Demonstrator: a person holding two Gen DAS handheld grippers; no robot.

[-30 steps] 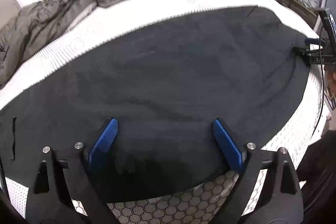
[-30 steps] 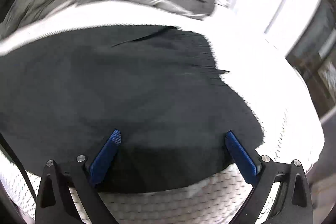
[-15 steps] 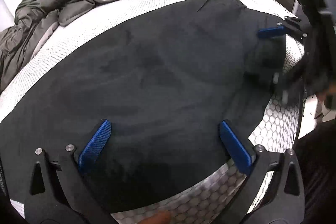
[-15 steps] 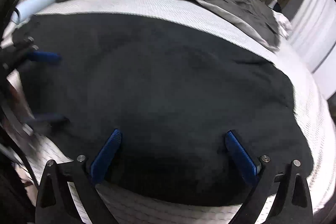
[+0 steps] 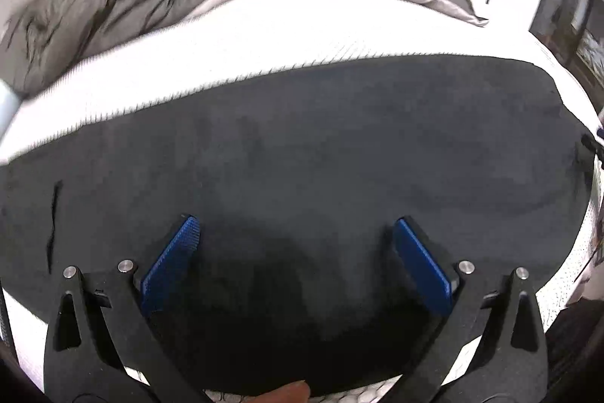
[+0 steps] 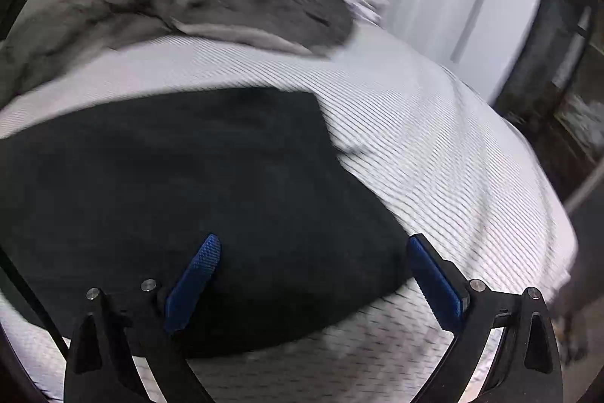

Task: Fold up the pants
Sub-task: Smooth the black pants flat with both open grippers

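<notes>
Black pants (image 5: 321, 153) lay flat on the white bed (image 5: 264, 36), spread out ahead of and under both claws. Left claw (image 5: 294, 233) hung spread apart over the near hem, holding nothing. Right claw (image 6: 313, 248) also gaped wide over the pants' corner. Grey duvet (image 6: 226, 2) sat bunched well beyond both.

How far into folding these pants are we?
Done: black pants lie flat in one smooth slab on the white mattress; fold count is unclear. In hand: nothing; left gripper and right gripper are open above the near edge. Left: grip and fold over.
</notes>
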